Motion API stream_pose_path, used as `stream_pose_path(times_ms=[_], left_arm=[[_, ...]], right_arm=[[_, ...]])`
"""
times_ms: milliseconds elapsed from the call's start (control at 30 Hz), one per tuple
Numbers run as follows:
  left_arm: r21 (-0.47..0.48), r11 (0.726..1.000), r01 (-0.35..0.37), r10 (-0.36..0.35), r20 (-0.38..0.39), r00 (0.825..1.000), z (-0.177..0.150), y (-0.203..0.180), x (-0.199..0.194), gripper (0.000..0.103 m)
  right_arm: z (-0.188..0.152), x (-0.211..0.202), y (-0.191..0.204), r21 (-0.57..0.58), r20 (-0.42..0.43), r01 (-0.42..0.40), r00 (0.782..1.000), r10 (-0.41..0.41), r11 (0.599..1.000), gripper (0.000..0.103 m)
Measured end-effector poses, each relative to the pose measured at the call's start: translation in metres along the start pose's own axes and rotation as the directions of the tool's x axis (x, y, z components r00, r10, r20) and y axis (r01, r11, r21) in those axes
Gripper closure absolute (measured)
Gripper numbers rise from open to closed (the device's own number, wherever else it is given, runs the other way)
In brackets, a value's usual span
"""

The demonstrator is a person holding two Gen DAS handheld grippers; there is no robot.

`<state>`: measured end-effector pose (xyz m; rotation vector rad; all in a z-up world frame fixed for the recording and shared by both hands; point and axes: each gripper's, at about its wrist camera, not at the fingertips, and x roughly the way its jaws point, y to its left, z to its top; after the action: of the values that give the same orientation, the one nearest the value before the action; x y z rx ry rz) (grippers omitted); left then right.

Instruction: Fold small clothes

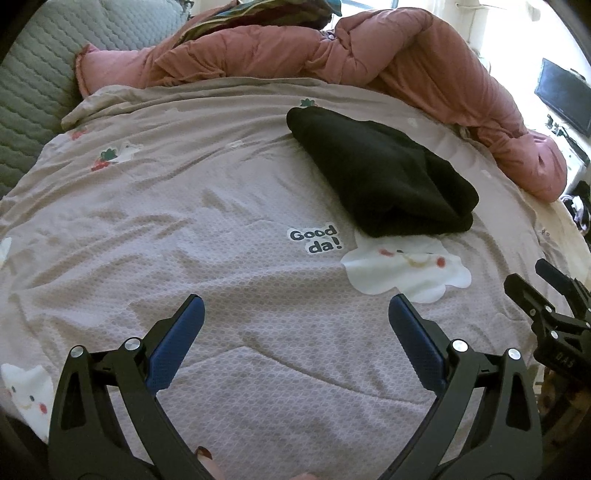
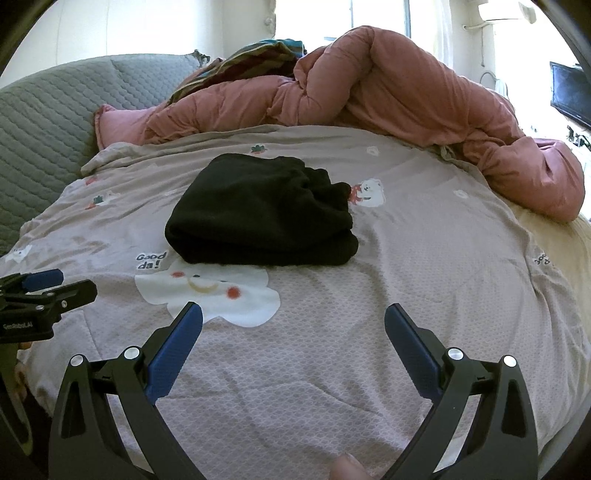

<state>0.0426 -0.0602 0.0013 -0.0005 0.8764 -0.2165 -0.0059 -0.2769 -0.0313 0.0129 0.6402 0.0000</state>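
The left gripper (image 1: 295,310) is held wide apart, nothing between its blue pads (image 1: 413,332), at the frame's lower centre. The right gripper (image 2: 293,317) is likewise spread and empty. Beyond them, a folded black garment (image 2: 262,221) is seen lying mid-frame on the grey printed bedsheet (image 2: 406,295), a pink duvet (image 2: 406,99) bunched behind.

Bright daylight floods the window (image 2: 376,22) at top centre, a grey quilted headboard (image 2: 55,122) fills the left, a dark screen (image 2: 572,96) hangs upper right
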Motion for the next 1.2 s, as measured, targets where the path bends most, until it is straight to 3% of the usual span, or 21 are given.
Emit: stream_pose_path(times_ms=[1200], left_arm=[[0.017,0.999,-0.045,0.045,-0.001,0.999,0.0006,-0.001,-0.0053,0.01]], right_arm=[[0.0017,-0.0069,-0.0037,0.007,0.013,0.012,1.0,-0.012,1.0,0.005]])
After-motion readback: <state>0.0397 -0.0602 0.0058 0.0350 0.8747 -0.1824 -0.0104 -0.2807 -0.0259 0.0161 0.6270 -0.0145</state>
